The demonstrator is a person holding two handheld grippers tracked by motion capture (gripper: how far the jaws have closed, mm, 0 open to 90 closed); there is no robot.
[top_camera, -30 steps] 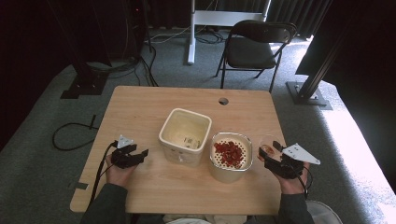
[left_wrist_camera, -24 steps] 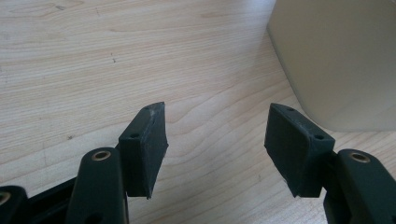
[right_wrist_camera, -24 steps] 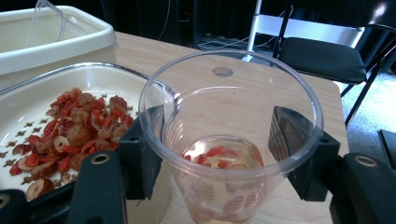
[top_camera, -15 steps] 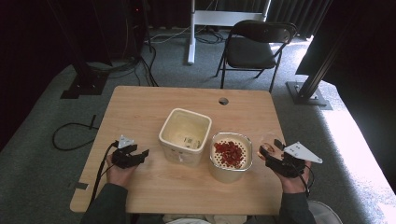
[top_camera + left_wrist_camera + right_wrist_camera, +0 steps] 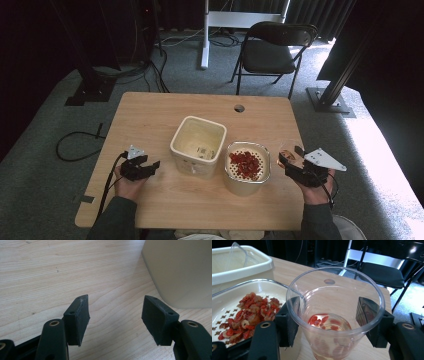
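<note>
My right gripper (image 5: 328,315) is shut on a clear plastic cup (image 5: 334,302), one jaw on each side of its wall. A few red berries in a little liquid lie at the cup's bottom. In the high view this gripper (image 5: 294,159) holds the cup (image 5: 290,150) at the table's right edge, just right of a strainer bowl (image 5: 248,165) of red dried berries (image 5: 249,312). My left gripper (image 5: 116,312) is open with nothing between its jaws, low over the bare wood. It (image 5: 149,166) sits left of a cream square bin (image 5: 197,145).
The cream bin's wall (image 5: 180,272) stands close at the left gripper's upper right. A clear plastic piece (image 5: 237,252) leans inside the bin. The wooden table (image 5: 150,115) has a cable hole (image 5: 239,108) at the back. A black chair (image 5: 272,50) stands beyond it.
</note>
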